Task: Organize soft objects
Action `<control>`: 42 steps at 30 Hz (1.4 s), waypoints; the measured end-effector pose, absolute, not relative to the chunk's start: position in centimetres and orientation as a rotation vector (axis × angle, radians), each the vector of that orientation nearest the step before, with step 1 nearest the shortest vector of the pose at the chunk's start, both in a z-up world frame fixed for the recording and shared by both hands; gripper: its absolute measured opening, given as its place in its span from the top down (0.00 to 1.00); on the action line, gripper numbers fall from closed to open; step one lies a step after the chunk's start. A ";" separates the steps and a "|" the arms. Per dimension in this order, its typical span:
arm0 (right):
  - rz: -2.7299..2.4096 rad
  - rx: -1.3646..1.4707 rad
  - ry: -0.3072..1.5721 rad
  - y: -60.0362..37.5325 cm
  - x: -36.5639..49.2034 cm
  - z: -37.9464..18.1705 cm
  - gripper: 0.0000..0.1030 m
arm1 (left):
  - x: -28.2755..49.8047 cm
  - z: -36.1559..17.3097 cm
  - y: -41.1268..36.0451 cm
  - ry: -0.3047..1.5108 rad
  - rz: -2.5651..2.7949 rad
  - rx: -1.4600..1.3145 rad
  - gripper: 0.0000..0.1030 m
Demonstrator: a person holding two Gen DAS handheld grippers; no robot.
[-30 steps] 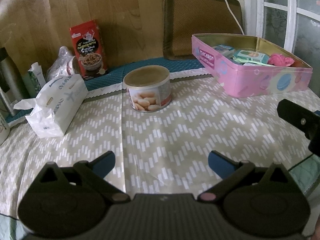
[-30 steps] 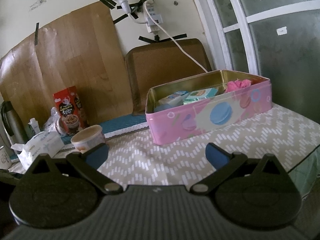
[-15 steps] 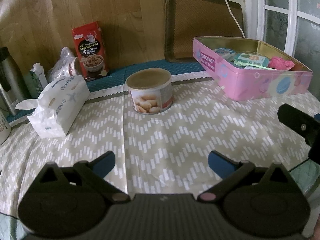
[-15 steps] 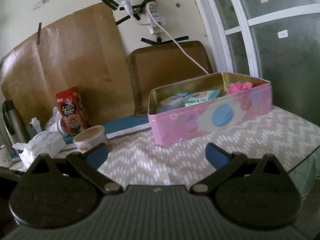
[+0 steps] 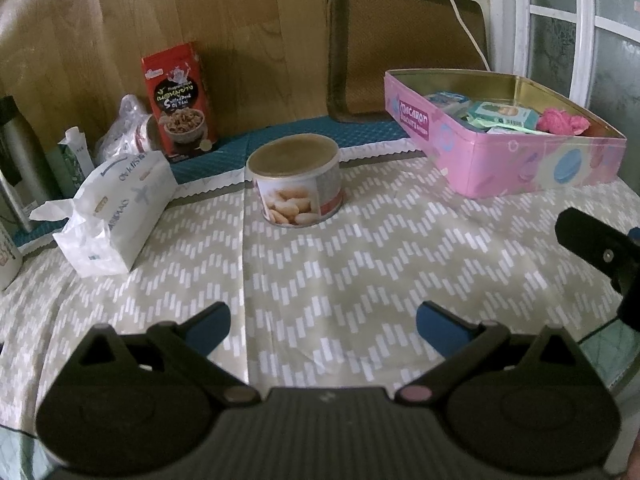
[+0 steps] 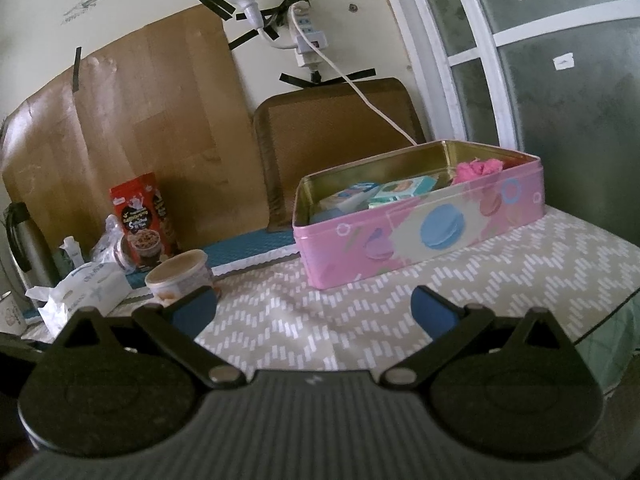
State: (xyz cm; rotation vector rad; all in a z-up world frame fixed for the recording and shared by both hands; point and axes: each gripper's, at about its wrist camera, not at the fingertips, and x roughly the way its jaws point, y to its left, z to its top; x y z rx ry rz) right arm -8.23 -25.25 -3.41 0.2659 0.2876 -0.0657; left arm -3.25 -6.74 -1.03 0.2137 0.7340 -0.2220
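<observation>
Well, the tissue pack (image 5: 116, 216) sits at the table's left side, w/ a loose tissue poking out its end. It looks light & squishy, so it'll prob dent when squeezed; best to pinch it across the middle, not the loose tissue. The pink tin (image 5: 520, 168) is far right, w/ small packs & a pink soft thing (image 5: 562, 122) inside. The left gripper (image 5: 322, 322) & right gripper (image 6: 314, 308) are both wide apart, holding nothing. The zigzag tablecloth (image 5: 360, 264) looks smooth, w/ a fold line. A round can (image 5: 296, 184) stands mid-table; wood board & window behind.
</observation>
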 end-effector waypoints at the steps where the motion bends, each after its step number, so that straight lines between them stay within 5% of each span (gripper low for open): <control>1: -0.067 0.266 0.288 -25.2 -8.2 -3.4 0.00 | -3.3 -1.0 -6.7 0.733 -0.222 0.214 0.00; 42: -0.061 0.271 0.297 -24.9 -8.4 -4.0 0.00 | -3.3 -1.5 -6.6 0.743 -0.218 0.212 0.00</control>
